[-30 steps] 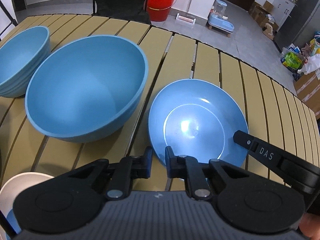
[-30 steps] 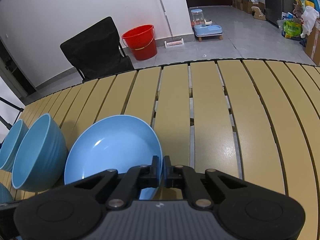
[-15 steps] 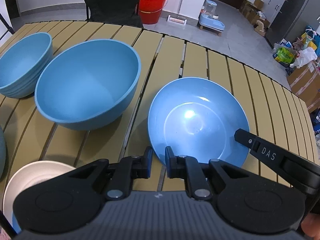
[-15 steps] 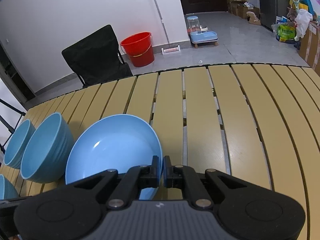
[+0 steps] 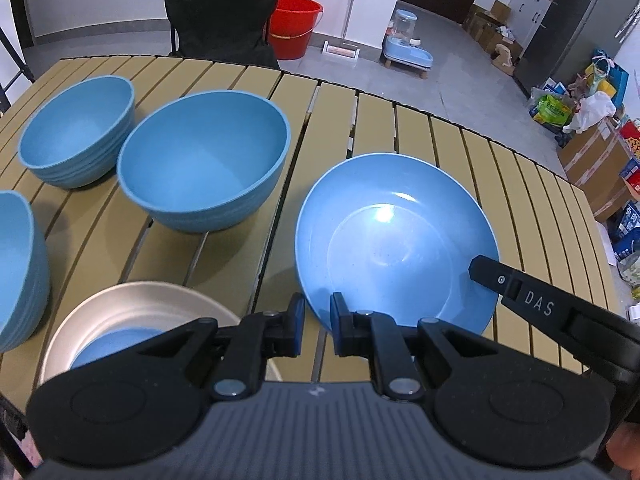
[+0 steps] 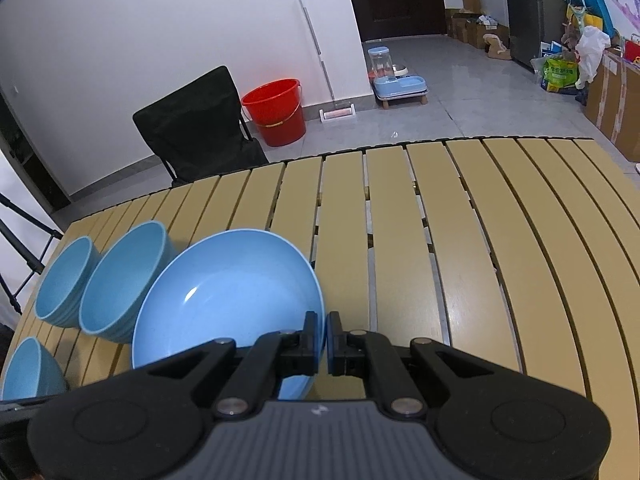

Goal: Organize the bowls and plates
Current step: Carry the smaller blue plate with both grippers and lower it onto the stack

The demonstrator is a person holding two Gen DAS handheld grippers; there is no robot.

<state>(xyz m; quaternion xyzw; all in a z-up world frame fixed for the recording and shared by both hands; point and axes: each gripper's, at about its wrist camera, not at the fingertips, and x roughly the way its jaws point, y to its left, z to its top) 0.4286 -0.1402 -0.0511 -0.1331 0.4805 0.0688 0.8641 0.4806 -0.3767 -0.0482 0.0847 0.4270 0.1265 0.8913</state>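
A blue plate point(image 5: 396, 240) is held tilted above the slatted table point(image 5: 520, 184). My right gripper point(image 6: 325, 338) is shut on the plate's right rim point(image 6: 228, 300); its finger shows in the left wrist view point(image 5: 520, 292). My left gripper point(image 5: 317, 326) has its jaws a little apart around the plate's near rim, not clamped. A large blue bowl point(image 5: 204, 168) and a stack of smaller blue bowls point(image 5: 76, 132) stand to the left. A cream plate point(image 5: 140, 312) holding a small blue dish point(image 5: 108, 344) lies near left.
Another blue bowl stack point(image 5: 16, 272) is at the far left edge. Beyond the table stand a black chair point(image 5: 222, 12), a red bucket point(image 5: 294, 26) and a pet feeder point(image 5: 406, 46). Boxes and bags point(image 5: 592, 128) line the right wall.
Both grippers and the blue plate have risen and pulled back from the table; more of the bowls and the cream plate have come into view.
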